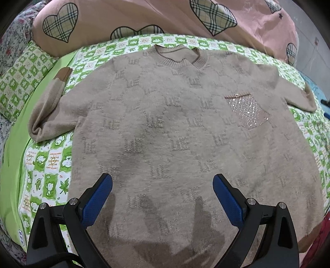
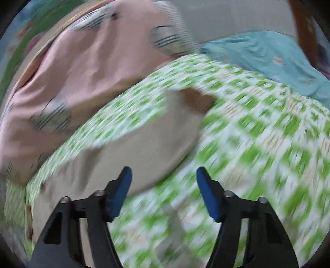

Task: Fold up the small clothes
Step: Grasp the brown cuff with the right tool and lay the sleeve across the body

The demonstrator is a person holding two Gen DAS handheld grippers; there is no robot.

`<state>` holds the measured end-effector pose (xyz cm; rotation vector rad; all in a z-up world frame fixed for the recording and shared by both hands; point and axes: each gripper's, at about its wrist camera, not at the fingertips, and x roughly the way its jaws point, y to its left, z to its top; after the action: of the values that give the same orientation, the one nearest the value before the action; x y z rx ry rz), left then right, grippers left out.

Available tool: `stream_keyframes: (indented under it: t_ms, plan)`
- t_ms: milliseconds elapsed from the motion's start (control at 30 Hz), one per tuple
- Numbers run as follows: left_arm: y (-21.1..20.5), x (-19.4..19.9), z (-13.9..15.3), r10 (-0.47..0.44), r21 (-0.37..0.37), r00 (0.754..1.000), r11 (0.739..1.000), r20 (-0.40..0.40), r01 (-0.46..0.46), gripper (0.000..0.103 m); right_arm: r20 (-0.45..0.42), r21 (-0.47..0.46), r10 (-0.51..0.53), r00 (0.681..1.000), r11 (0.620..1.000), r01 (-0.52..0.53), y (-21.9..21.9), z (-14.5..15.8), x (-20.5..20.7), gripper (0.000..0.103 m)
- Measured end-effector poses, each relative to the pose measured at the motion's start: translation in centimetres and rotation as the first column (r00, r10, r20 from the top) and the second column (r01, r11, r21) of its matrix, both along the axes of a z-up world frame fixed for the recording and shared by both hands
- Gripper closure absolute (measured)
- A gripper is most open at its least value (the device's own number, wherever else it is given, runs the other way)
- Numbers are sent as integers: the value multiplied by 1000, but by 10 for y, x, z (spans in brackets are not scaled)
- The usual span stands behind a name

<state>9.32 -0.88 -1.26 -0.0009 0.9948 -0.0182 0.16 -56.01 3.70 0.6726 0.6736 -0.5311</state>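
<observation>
A beige knitted sweater (image 1: pixel 175 127) lies flat, front up, on a green-and-white checked bedsheet (image 1: pixel 47 160). It has a ribbed round collar (image 1: pixel 177 56) at the far side and a sparkly chest pocket (image 1: pixel 247 111). Its left sleeve (image 1: pixel 51 107) is bent upward, its brown cuff far. My left gripper (image 1: pixel 163 185) is open and empty, above the sweater's lower half. In the blurred right wrist view, my right gripper (image 2: pixel 164 175) is open and empty above the sweater's right sleeve (image 2: pixel 144 132), whose brown cuff (image 2: pixel 198 99) points away.
A pink quilt with plaid hearts (image 1: pixel 165 16) is bunched along the far side of the bed; it also shows in the right wrist view (image 2: pixel 82 68). A green checked pillow (image 1: pixel 20 78) lies far left. A blue cloth (image 2: pixel 268 55) lies at the far right.
</observation>
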Motion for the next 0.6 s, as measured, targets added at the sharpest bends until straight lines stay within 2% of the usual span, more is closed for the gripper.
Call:
stream_keyframes:
  t_ms: [67,167,333,400,433,467,600]
  plan:
    - [0,3,-2,6,14,1000,1000,0,-6,5,17,40,-60,998,997,59,-32,-4,7,49]
    - [2,8,-7,21,14,999,1000,-27,-20,5,-7,39,-116,993,992,117,-70,-12,29,53]
    - [3,17,-15,36,13,998,999,-59,-36,5,-60,59,-135,989,989,138,-107,-31,63,53]
    - [2,19,-17,36,5,997,999,-72,-35,5,-42,67,-116,992,991,119,-114,-35,71,55]
    - [1,20,-18,33,1,997,999,-77,-33,5,-39,65,-109,993,992,111,-114,-33,68,71]
    - [1,21,-18,30,-1,997,1000,-75,-30,5,-40,77,-92,995,993,95,-114,-33,68,95]
    - [-2,20,-19,17,-19,997,1000,-80,-18,5,30,35,-26,999,999,25,-80,-7,60,95]
